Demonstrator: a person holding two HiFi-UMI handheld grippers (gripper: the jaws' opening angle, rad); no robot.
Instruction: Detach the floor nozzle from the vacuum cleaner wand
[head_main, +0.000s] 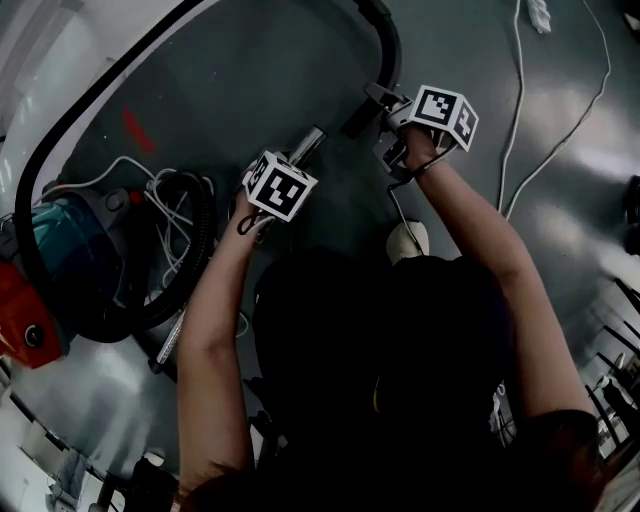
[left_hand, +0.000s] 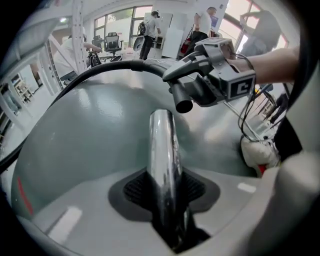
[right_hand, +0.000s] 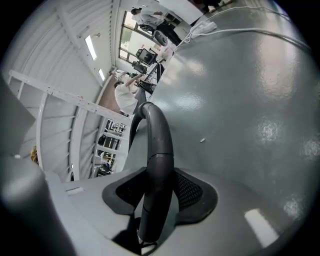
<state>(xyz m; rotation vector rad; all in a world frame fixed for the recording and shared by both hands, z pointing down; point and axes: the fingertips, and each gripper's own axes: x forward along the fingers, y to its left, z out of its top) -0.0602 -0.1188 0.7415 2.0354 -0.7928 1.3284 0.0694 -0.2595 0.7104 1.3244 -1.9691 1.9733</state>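
A chrome wand tube (left_hand: 162, 150) runs up between the pads of my left gripper (left_hand: 167, 195), which is shut on it. Its upper end is bare and stands a little apart from the open end of the black hose handle (left_hand: 182, 102). My right gripper (right_hand: 155, 195) is shut on that black handle (right_hand: 157, 150), just below the bend of the hose. In the head view the left gripper (head_main: 300, 158) and the wand (head_main: 310, 142) sit left of the right gripper (head_main: 385, 108) and the handle (head_main: 362, 112). I cannot make out a floor nozzle in any view.
The teal and red vacuum body (head_main: 45, 235) lies at the left, ringed by loops of black hose (head_main: 200, 260) and white cord (head_main: 165, 215). White cables (head_main: 518, 110) cross the grey floor at the right. A white rounded object (head_main: 407, 240) lies near my arms. People stand far off (left_hand: 150, 30).
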